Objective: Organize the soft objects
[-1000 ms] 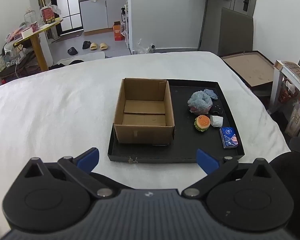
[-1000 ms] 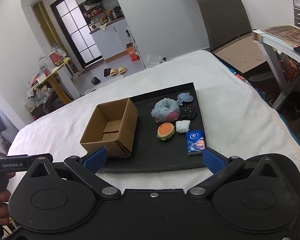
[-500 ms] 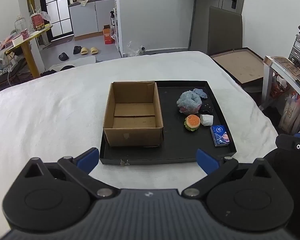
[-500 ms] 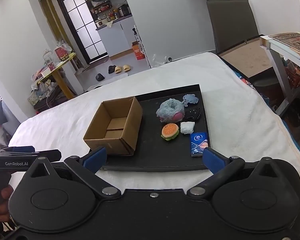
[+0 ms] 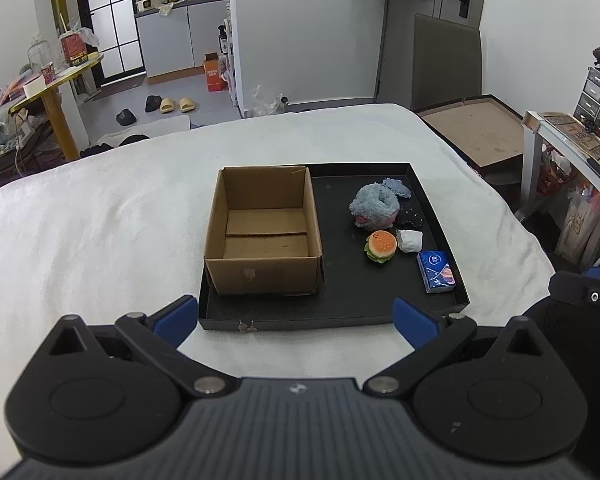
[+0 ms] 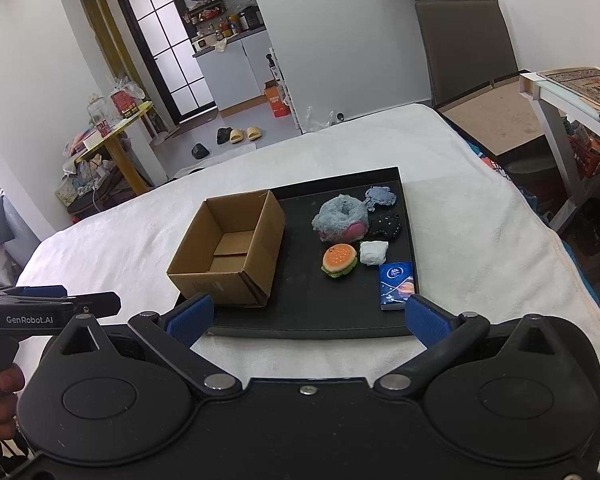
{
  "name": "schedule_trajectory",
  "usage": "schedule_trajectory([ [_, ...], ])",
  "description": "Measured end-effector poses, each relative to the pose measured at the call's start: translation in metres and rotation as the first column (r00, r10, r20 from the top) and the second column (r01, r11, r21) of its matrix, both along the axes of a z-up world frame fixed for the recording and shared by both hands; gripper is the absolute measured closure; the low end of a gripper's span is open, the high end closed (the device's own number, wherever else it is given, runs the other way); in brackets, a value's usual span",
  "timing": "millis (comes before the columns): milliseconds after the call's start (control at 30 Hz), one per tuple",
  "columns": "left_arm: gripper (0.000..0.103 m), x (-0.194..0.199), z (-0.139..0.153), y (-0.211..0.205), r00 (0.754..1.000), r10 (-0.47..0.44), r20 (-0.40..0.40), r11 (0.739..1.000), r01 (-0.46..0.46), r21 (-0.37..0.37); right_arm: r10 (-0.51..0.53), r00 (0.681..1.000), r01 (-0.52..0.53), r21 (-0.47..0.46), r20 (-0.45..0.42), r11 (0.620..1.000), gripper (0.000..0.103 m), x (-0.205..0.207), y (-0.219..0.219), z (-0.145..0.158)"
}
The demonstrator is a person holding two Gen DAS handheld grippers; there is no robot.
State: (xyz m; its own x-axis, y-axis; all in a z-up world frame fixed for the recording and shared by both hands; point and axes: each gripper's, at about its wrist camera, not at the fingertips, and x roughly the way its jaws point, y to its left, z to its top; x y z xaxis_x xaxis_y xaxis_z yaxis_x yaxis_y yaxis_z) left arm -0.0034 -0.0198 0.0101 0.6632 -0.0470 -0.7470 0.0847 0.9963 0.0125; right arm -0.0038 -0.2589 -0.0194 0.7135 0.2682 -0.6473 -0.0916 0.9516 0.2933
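Black lump [image 6: 385, 225] at the tray's [image 6: 300, 320] two o'clock, I can't identify; six soft items, one box [image 6: 228, 252]; both my grippers [image 5: 296, 316] [image 6: 306, 312] spread wide.

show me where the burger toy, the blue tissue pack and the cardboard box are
burger toy [image 5: 381, 246]: left wrist view, on its orange bun top.
blue tissue pack [image 6: 397, 286]: right wrist view, on the middle of its printed top face.
cardboard box [image 5: 265, 276]: left wrist view, on its near outer wall.

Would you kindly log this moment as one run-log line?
left gripper open | right gripper open | cardboard box empty | burger toy on tray
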Motion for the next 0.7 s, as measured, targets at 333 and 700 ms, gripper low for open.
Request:
schedule_trajectory([
  [333,0.000,-0.0029,0.0017,-0.0032,1.000,0.003,0.002,1.000,-0.003,-0.010,0.004,1.000,-0.004,-0.007,0.000,1.000,0.000,-0.0023,-0.0030,0.0059],
  [700,0.000,-0.0080,0.0051,-0.0035,1.000,0.005,0.013,1.000,-0.005,-0.009,0.012,1.000,-0.012,-0.025,-0.008,1.000,0.000,-0.0027,0.0023,0.0084],
])
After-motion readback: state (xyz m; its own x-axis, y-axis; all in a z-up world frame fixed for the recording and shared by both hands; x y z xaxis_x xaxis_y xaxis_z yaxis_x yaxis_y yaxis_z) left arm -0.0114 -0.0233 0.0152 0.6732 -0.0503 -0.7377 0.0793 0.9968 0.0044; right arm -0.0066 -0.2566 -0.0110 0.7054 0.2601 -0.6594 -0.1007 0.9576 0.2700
